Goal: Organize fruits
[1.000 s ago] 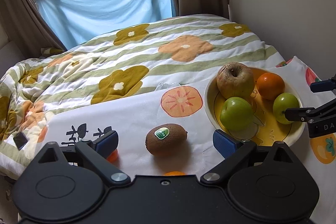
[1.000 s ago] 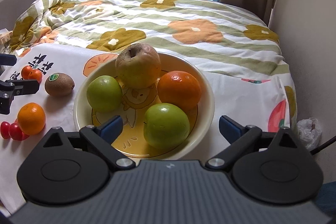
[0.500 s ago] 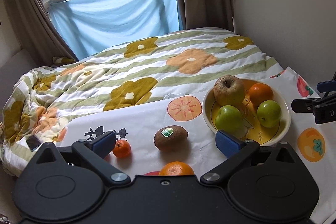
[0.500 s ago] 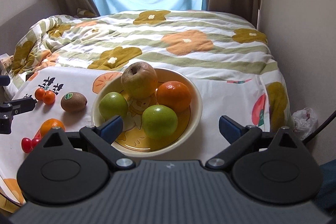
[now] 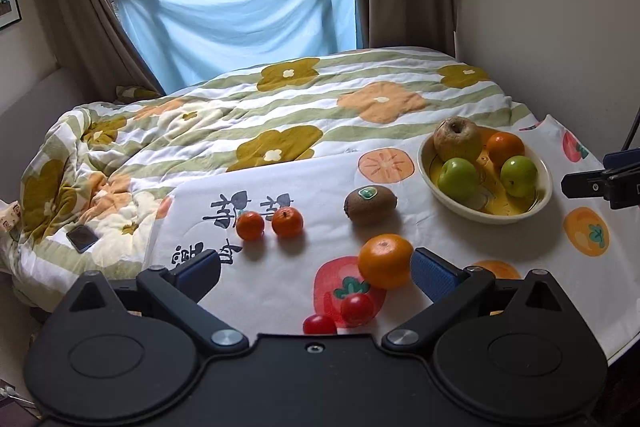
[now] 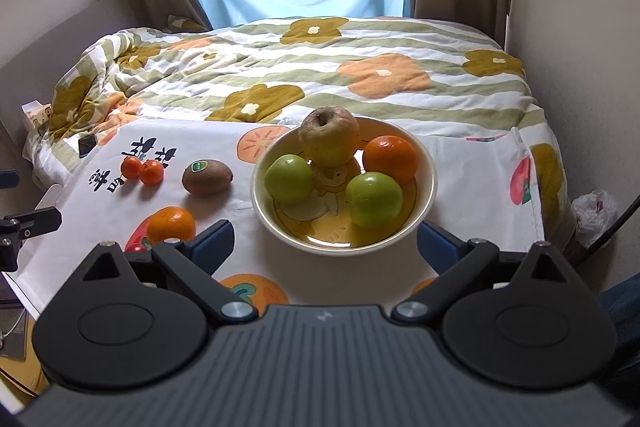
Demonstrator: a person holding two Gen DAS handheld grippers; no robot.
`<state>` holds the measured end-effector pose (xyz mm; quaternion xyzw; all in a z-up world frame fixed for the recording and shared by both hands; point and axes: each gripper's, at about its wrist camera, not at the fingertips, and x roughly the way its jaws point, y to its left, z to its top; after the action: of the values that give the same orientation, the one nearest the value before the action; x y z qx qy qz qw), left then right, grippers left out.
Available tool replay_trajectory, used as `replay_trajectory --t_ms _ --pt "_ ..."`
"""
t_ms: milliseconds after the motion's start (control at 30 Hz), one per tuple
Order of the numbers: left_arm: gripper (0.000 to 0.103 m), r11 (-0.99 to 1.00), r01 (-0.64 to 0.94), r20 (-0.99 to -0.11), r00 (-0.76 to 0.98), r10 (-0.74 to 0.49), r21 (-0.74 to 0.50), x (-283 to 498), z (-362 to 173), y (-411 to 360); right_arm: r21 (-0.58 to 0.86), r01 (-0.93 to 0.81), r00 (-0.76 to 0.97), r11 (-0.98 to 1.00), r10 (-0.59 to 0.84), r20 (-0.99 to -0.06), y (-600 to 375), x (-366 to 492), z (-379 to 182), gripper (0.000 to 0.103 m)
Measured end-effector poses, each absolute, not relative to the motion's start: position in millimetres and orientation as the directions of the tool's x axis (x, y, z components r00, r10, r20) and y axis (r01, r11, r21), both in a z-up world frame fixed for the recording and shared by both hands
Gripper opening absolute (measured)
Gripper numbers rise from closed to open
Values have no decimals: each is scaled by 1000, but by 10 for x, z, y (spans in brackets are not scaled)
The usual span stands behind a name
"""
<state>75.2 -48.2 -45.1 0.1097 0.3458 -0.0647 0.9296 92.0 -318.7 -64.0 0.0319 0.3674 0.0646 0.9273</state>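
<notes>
A: While the left tongs (image 5: 316,273) are hanging wide with nothing between them, they are now sitting farther back than a second ago, so the left view is taking in more of the bench (image 5: 280,291): kiwi (image 5: 371,202), big orange (image 5: 385,261) just beside the right pad, two small tangerines (image 5: 269,223) and two cherry tomatoes (image 5: 338,315).

B: And the right view?

A: The right tongs (image 6: 325,242) are also gaping wide and empty, having backed off from the bowl (image 6: 424,203), which is holding a pear-like fruit, two green apples (image 6: 373,199) and an orange.

B: So six loose fruits are lying outside it; I judge the sorting is only partway done.
</notes>
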Motion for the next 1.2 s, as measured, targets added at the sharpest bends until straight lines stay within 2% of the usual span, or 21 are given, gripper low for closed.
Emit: replay_trajectory --t_ms 300,367,600,800,900,1100,1200 --pt "100 927 327 -705 701 -106 186 794 -836 -105 127 -45 721 991 120 -683 -2683 898 -814 103" --pt "96 916 358 -721 681 -124 181 821 -948 -62 130 -47 712 990 125 -691 -2567 922 -879 103" --pt "90 895 425 -764 619 -181 133 967 -1288 -28 160 -78 685 984 170 -708 -2165 1052 -1110 103" --pt "81 875 471 -789 577 -209 113 1084 -1510 -101 185 -104 662 977 207 -720 -1910 1243 -1287 103" --pt "75 870 483 -798 562 -218 103 1119 -1597 -113 213 -108 649 971 231 -725 -1848 1318 -1364 98" --pt "67 867 494 -799 548 -249 69 1154 -1654 -83 262 -93 628 961 261 -733 -1797 1413 -1474 96" --pt "56 865 500 -797 537 -275 39 1172 -1652 -70 280 -91 619 956 274 -736 -1781 1458 -1508 96"
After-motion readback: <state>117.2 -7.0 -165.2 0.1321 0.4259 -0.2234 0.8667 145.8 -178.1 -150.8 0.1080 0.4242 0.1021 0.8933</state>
